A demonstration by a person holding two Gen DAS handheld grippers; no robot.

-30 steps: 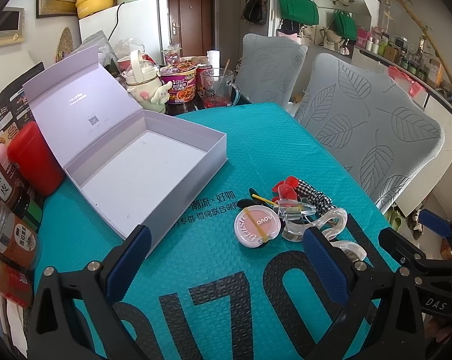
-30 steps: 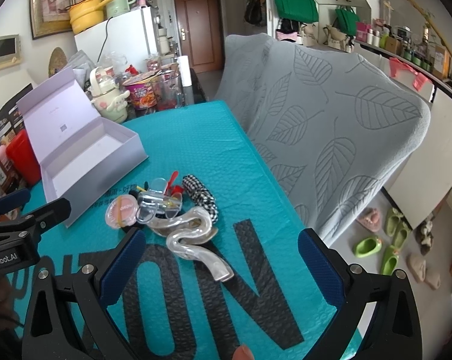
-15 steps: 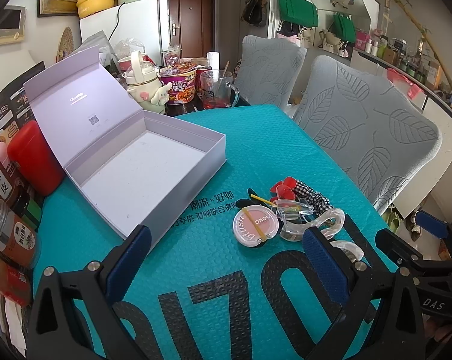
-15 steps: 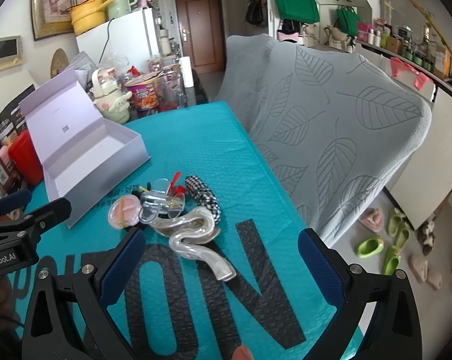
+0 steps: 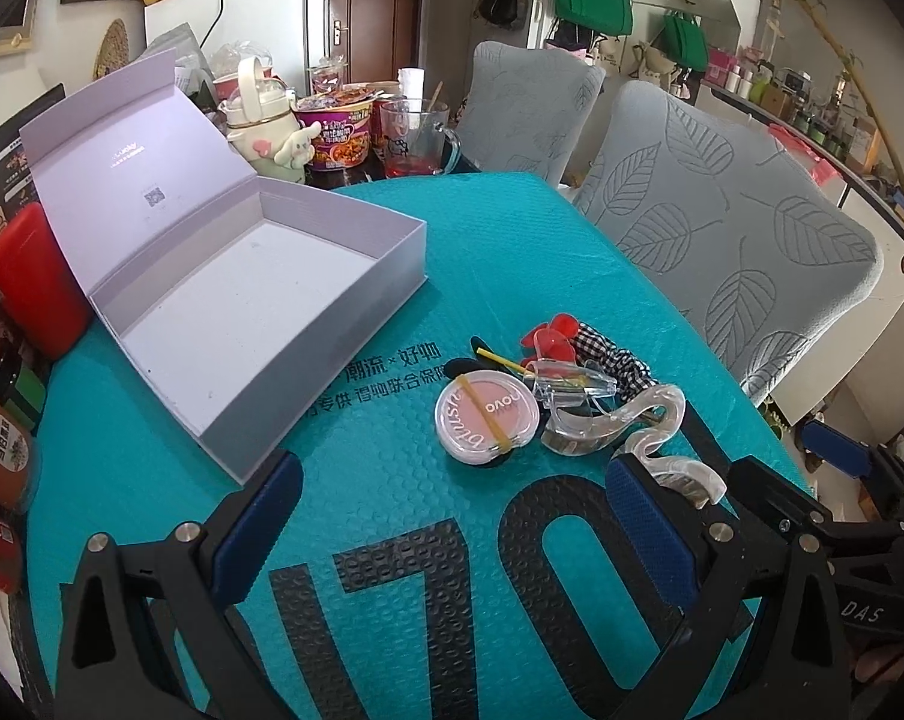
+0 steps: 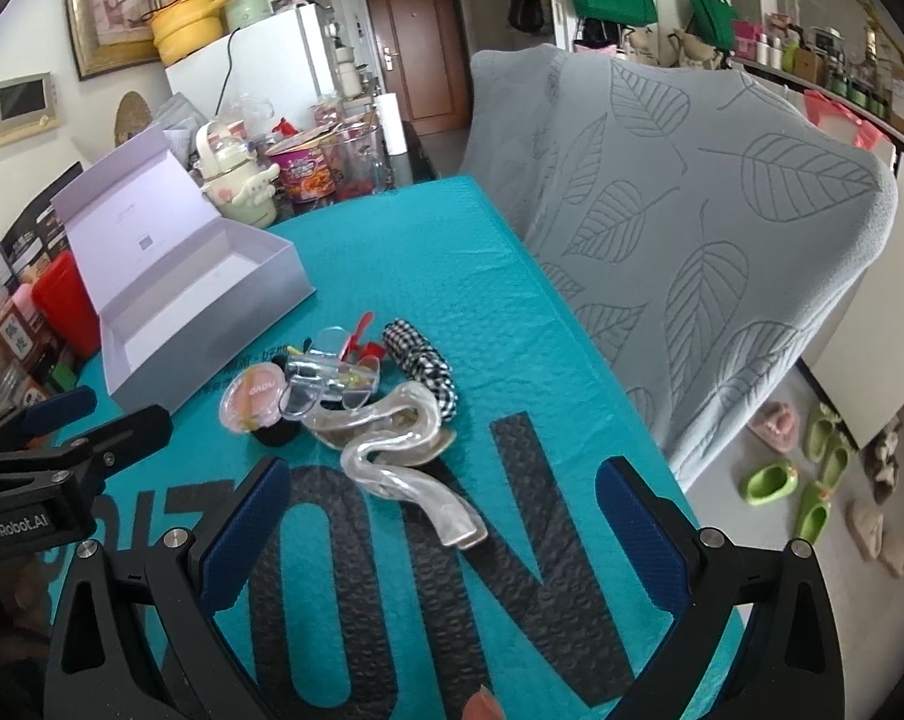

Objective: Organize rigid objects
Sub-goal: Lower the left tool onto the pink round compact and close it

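An open lavender box (image 5: pixel 242 306) with its lid up lies on the teal mat (image 5: pixel 392 504); it also shows in the right wrist view (image 6: pixel 194 306). A small pile sits to its right: a round pink blush compact (image 5: pixel 487 419) (image 6: pixel 253 399), a clear hair claw (image 5: pixel 569 384) (image 6: pixel 332 381), a wavy clear hair clip (image 5: pixel 662 438) (image 6: pixel 404 456), a checked scrunchie (image 5: pixel 614 357) (image 6: pixel 422 360) and red clips (image 5: pixel 551 333). My left gripper (image 5: pixel 452 531) is open and empty just short of the pile. My right gripper (image 6: pixel 440 534) is open and empty, near the wavy clip.
Grey leaf-patterned chairs (image 5: pixel 722 240) (image 6: pixel 692 228) stand along the mat's right edge. A red container (image 5: pixel 32 282), jars, a noodle cup (image 5: pixel 335 135), a glass mug (image 5: pixel 416 141) and a cream jug (image 5: pixel 260 114) crowd the left and far sides.
Both grippers have drifted slightly towards the pile; the compact and clips sit a little closer in both views. Nothing was grasped.
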